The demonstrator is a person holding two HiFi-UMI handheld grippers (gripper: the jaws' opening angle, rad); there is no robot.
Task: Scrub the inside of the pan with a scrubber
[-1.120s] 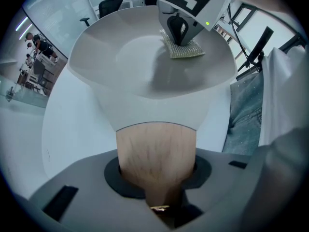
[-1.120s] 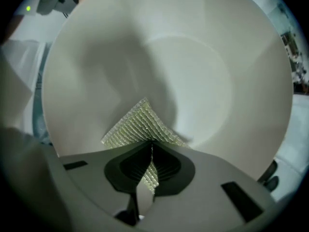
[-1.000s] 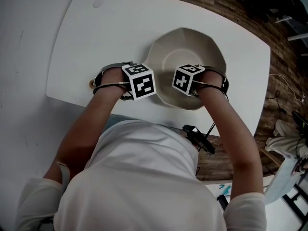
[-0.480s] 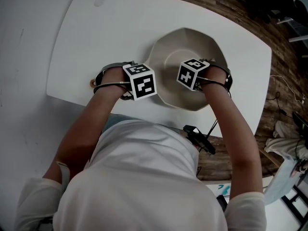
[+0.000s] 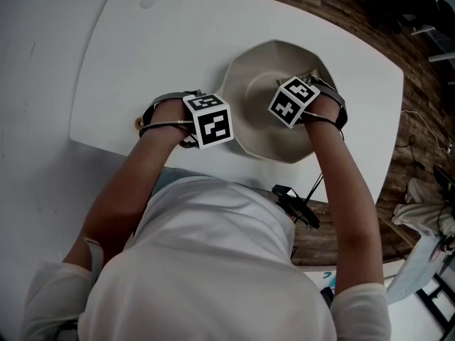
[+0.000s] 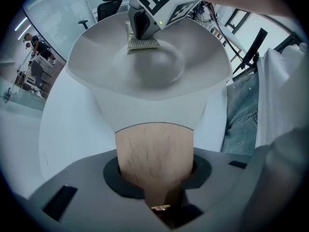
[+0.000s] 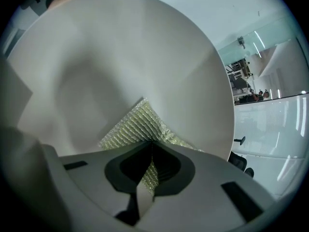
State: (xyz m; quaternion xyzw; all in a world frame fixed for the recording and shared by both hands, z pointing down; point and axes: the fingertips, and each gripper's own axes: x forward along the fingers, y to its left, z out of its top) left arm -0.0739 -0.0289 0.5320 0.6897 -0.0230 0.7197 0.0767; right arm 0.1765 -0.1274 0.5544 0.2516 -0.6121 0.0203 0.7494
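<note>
The left claw (image 6: 154, 178) clamps the light wooden handle (image 6: 154, 144) of the pale beige faceted pan (image 6: 96, 57) on the white worktop (image 5: 156, 55). The right claw (image 7: 150, 170) pinches a yellow-green mesh scrubber (image 7: 135, 127) against the pan's inner wall.

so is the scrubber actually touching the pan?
Touching. Left gripper view shows the scrubber pressed flat against the inside of the pan under the right hand-held gripper.

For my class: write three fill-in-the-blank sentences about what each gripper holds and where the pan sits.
The left gripper is shut on the wooden ____ of the pan.
The right gripper presses a yellow-green mesh ____ against the pan's inside.
The pan rests on a ____ table.
Missing words: handle; scrubber; white.
</note>
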